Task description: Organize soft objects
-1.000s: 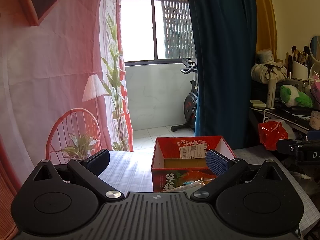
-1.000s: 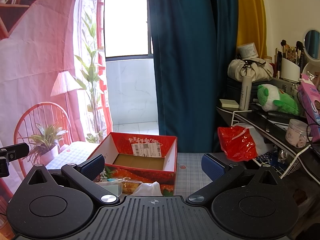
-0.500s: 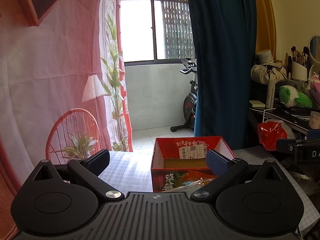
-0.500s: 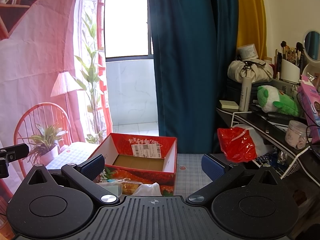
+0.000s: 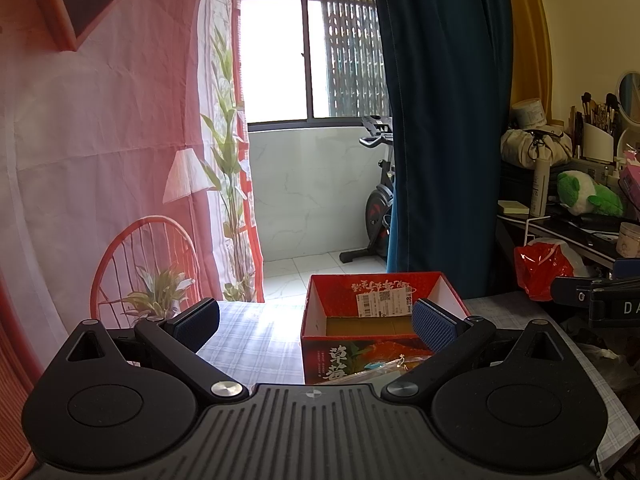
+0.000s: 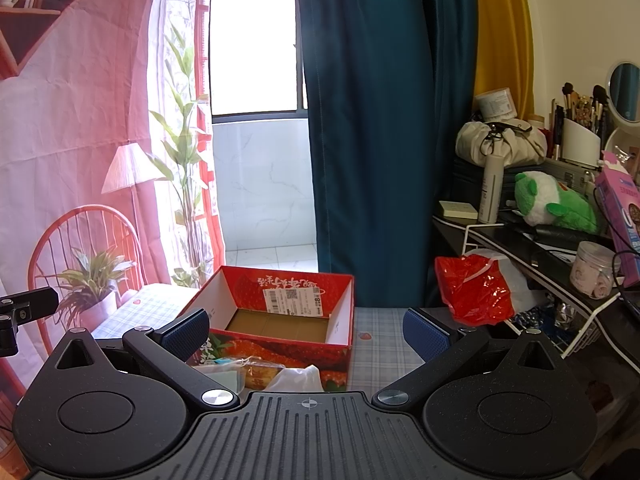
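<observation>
With the red box (image 6: 280,322) sitting open-topped mid-tabletop (image 6: 384,344), its brown floor is bare; walls upright, white label on the far inside wall. Just near of its front wall lie a white crumpled soft piece (image 6: 298,378) and clear-wrapped packets (image 6: 228,368). Open checked cloth left of the box, narrower strip right, up to a red plastic bag (image 6: 476,292) by the cluttered shelf (image 6: 536,240). Left gripper (image 5: 316,322) and right gripper (image 6: 306,330): jaws wide, holding nothing. Green plush (image 6: 554,204) on the shelf, far right.
</observation>
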Demonstrator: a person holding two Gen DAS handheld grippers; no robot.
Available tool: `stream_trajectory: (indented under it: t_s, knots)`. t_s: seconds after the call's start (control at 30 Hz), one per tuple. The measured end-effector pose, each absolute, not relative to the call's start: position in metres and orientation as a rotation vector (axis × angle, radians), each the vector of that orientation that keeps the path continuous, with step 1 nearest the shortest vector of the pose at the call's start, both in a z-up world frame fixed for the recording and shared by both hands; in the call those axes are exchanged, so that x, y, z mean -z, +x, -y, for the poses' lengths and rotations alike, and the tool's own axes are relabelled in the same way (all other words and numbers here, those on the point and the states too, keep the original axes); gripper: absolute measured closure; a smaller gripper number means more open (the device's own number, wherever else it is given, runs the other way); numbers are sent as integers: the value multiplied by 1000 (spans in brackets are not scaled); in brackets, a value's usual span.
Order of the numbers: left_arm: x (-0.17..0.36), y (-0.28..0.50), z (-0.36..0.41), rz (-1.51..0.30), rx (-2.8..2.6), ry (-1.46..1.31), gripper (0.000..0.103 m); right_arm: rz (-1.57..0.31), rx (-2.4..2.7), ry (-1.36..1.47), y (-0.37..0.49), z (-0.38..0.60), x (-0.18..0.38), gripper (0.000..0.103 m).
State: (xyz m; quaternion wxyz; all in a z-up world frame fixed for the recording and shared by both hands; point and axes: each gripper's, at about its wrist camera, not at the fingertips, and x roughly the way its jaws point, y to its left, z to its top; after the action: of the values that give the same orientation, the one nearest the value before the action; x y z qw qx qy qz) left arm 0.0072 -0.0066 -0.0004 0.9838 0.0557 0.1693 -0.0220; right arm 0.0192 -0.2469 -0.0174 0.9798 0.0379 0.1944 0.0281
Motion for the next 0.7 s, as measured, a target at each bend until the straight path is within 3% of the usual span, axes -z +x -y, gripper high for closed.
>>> stream_trajectory:
  t_s: [0.4, 0.7]
  knots:
    - [11, 12, 2, -324, 19, 117, 0, -355, -95, 143, 23, 258, 20, 0]
    - [37, 29, -2, -339, -6, 141, 0, -279, -109, 110, 33, 252, 65, 0]
